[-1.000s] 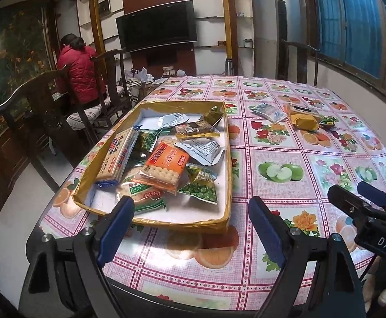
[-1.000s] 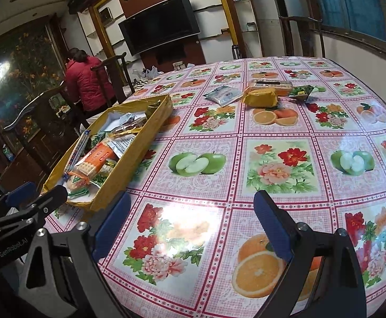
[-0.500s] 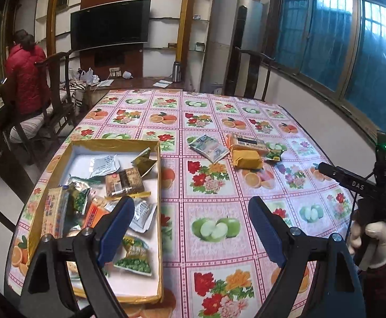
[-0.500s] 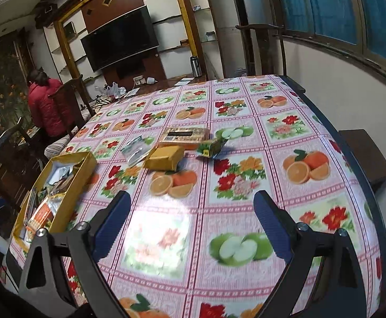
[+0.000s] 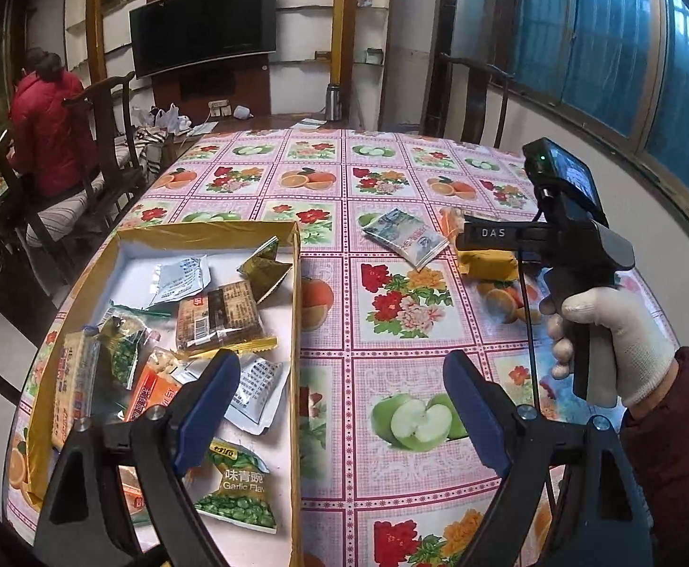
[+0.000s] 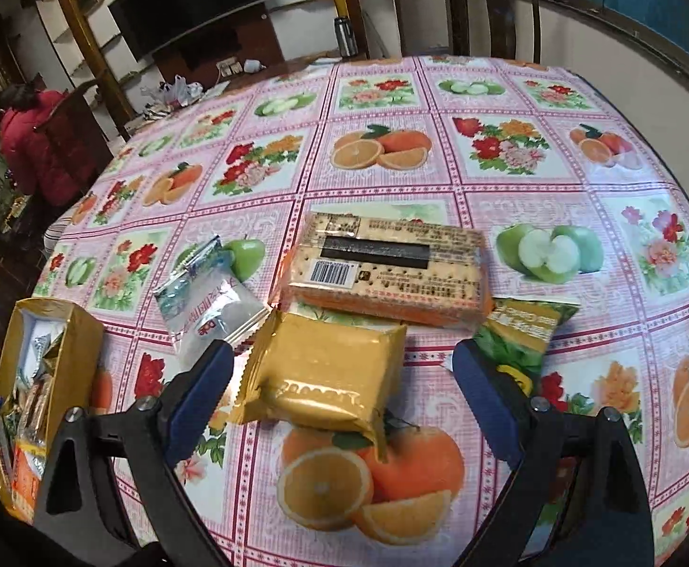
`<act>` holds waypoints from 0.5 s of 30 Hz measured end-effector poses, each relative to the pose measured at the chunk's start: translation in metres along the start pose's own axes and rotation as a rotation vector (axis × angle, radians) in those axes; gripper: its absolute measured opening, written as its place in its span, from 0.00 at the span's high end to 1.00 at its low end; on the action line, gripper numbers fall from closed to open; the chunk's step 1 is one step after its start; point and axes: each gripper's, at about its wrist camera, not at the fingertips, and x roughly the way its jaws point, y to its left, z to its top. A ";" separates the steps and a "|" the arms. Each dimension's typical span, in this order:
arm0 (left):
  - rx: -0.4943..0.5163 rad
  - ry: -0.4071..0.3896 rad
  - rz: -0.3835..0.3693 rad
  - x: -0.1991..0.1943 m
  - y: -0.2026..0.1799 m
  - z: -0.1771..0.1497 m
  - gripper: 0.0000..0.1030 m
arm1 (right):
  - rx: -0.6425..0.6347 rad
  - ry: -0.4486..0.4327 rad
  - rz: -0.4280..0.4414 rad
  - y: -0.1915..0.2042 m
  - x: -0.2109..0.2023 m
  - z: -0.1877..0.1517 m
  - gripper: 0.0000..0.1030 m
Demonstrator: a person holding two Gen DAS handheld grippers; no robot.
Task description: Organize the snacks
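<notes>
Right gripper [image 6: 340, 406] wide around gold packet [image 6: 325, 378]

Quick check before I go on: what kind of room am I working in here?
Most likely a home living and dining room: a round table with a fruit-and-flower cloth, a wall-mounted TV in a shelving unit, carved wooden chairs, and a person in a red jacket seated nearby.

Gold snack packet [image 6: 323, 380] flat on tablecloth [image 6: 510, 198]
</notes>
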 end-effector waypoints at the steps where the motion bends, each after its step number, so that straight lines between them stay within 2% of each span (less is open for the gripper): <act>1: 0.010 -0.002 0.012 0.001 -0.001 -0.001 0.15 | -0.011 0.021 -0.008 0.005 0.007 0.000 0.12; 2: 0.019 -0.004 0.024 0.002 -0.003 -0.002 0.15 | -0.027 0.038 -0.006 0.009 0.011 -0.001 0.29; 3: 0.028 -0.006 0.035 0.002 -0.004 -0.003 0.15 | -0.044 0.046 -0.012 0.012 0.013 -0.002 0.35; 8: 0.053 -0.008 0.067 0.001 -0.011 -0.008 0.15 | -0.146 0.040 0.003 0.023 -0.003 -0.026 0.41; 15: 0.085 -0.008 0.087 -0.005 -0.024 -0.015 0.15 | -0.213 0.084 0.092 0.017 -0.041 -0.088 0.41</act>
